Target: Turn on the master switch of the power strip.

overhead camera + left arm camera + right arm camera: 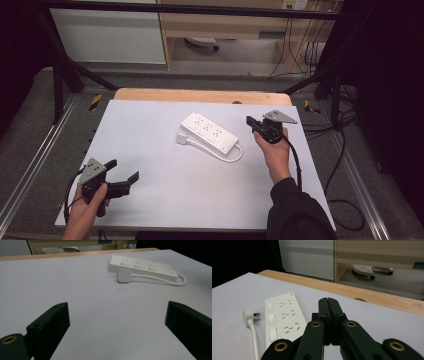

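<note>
A white power strip [208, 132] with three socket groups lies near the middle of the white table top [165, 185]. Its white plug [182, 138] and looped cable [227, 156] rest beside it. The strip [142, 267] and plug [123, 275] lie far ahead of my left gripper [117, 322], whose jaws stand wide apart and empty. That left gripper [124, 176] is held low at the front left. My right gripper [249, 121] is shut with nothing in it, just right of the strip. Its jaws [328, 305] meet flush beside the strip [282, 320] and plug [248, 315].
A wooden table edge [200, 95] runs behind the white top. Black frame bars [65, 65] stand at both sides, and cables [345, 200] trail on the floor to the right. A shelf unit with a wheeled base [372, 270] is behind the table.
</note>
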The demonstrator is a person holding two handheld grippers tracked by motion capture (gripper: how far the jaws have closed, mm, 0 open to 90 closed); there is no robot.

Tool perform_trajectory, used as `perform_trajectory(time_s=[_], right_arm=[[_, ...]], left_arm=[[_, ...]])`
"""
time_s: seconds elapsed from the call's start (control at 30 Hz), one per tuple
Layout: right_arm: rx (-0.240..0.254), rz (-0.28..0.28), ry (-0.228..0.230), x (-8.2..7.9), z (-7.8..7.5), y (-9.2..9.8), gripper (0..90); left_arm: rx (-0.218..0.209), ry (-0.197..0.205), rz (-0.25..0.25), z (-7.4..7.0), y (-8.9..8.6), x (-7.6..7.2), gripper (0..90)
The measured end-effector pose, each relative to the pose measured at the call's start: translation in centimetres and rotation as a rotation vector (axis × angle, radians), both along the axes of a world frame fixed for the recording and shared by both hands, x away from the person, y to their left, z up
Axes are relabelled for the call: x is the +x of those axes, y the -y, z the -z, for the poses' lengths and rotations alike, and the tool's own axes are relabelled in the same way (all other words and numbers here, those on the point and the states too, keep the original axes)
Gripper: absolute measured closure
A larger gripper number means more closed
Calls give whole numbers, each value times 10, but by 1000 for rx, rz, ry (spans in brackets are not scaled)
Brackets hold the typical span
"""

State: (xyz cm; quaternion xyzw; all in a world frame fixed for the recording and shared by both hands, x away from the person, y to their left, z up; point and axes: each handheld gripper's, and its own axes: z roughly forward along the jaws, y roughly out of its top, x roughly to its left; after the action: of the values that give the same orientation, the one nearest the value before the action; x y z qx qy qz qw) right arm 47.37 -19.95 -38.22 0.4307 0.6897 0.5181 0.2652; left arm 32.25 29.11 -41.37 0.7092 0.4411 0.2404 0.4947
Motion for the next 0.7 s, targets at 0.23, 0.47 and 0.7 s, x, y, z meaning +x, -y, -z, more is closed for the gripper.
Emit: perform_trajectory(time_s=[0.23, 0.47, 0.7], right_arm=[[-12, -10, -20, 4, 4, -5, 900], [-30, -13, -43, 11, 10, -11, 900], [-44, -14, -63, 17, 15, -14, 900]], left_arm=[[1, 1, 0, 0, 0, 0, 57], [2, 2, -1, 0, -1, 0, 57], [-4, 6, 1, -1, -1, 0, 57]])
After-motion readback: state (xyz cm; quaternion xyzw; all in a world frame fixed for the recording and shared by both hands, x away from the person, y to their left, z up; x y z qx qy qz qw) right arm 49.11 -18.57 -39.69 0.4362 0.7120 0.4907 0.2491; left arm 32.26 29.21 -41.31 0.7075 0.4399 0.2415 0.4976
